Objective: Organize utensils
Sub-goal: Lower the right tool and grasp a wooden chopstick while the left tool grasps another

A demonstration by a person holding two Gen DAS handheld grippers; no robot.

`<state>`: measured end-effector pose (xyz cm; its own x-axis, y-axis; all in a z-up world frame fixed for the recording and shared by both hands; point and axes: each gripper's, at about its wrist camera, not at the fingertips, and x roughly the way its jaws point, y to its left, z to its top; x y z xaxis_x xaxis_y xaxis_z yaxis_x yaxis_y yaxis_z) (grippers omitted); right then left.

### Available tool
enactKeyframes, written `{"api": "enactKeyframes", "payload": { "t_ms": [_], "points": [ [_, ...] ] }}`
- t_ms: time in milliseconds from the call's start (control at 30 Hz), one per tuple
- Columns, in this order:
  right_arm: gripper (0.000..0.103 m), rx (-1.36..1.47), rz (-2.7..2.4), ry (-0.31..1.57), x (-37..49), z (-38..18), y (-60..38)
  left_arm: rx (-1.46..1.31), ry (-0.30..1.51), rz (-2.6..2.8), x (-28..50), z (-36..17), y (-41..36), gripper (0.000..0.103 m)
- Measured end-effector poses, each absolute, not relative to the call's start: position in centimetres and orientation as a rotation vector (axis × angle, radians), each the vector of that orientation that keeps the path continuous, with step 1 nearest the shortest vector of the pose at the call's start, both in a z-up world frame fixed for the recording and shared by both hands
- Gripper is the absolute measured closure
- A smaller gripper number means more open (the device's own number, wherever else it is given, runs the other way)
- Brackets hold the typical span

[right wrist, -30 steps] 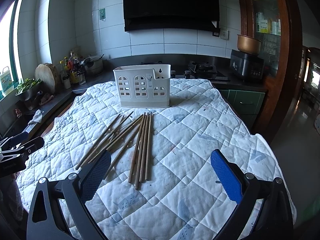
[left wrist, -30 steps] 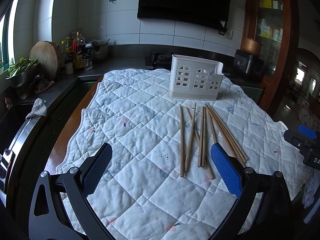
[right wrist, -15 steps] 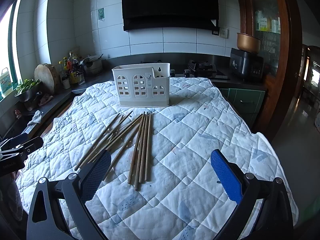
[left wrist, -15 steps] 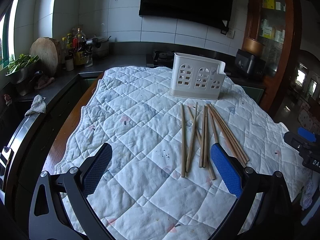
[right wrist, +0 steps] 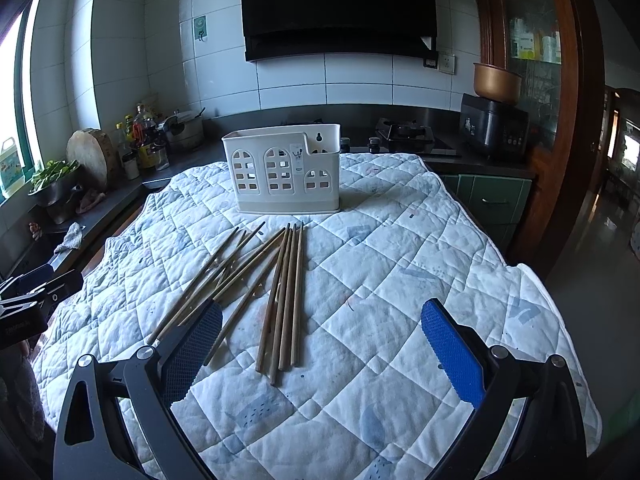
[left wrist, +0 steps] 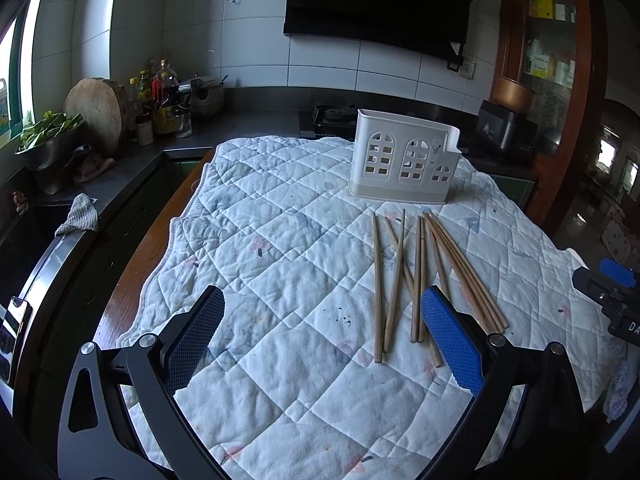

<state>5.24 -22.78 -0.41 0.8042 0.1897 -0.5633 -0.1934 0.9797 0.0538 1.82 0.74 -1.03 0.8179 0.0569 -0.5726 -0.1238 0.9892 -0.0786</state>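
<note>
Both grippers hung spread wide and empty above the quilt (right wrist: 400,280), nothing between their blue pads. The left gripper (left wrist: 320,336) sat over bare cloth, its right pad just in front of the near ends of the chopsticks (left wrist: 420,276). The right gripper (right wrist: 320,344) hovered with its left pad over the near ends of the fanned sticks, while the tight bundle of about four lay between its fingers. All the chopsticks lay loose on the quilt, just short of the white holder (right wrist: 284,174), which stood upright and looked empty, so I judged the sorting not yet begun.

The risks seemed to come mostly from the sticks themselves. They were thin, round and crossed over one another, so closing on one might drag a neighbour, or roll it out from between the pads. The soft quilt could also bunch under a low finger and get pinched with the stick. A stick gripped near one end would probably droop and catch the holder's rim. The holder looked light and might slide or tip if knocked. The two grippers worked the same pile and could collide.

The right view showed the holder's open top with its dividers and a keyhole slot on the back wall, and the left gripper at the left edge. The left view showed only the holder's arched front, but it separated the leftmost sticks more clearly, two of them crossing, and caught the right gripper at the far right
</note>
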Motion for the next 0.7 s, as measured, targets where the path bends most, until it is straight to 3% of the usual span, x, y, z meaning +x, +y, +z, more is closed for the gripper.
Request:
{"api": "enactKeyframes", "payload": {
  "t_ms": [400,467,700],
  "points": [
    [0.010,-0.024,0.206,0.641,6.8,-2.0,-22.6,-0.118,0.581,0.129,2.4,-0.9,2.0,0.006],
    [0.021,-0.020,0.214,0.660,7.2,-2.5,-22.5,-0.115,0.586,0.133,2.7,-1.1,2.1,0.007],
    [0.028,-0.026,0.223,0.703,8.8,-3.6,-22.1,-0.114,0.596,0.136,3.2,-1.4,2.5,0.007]
  ]
}}
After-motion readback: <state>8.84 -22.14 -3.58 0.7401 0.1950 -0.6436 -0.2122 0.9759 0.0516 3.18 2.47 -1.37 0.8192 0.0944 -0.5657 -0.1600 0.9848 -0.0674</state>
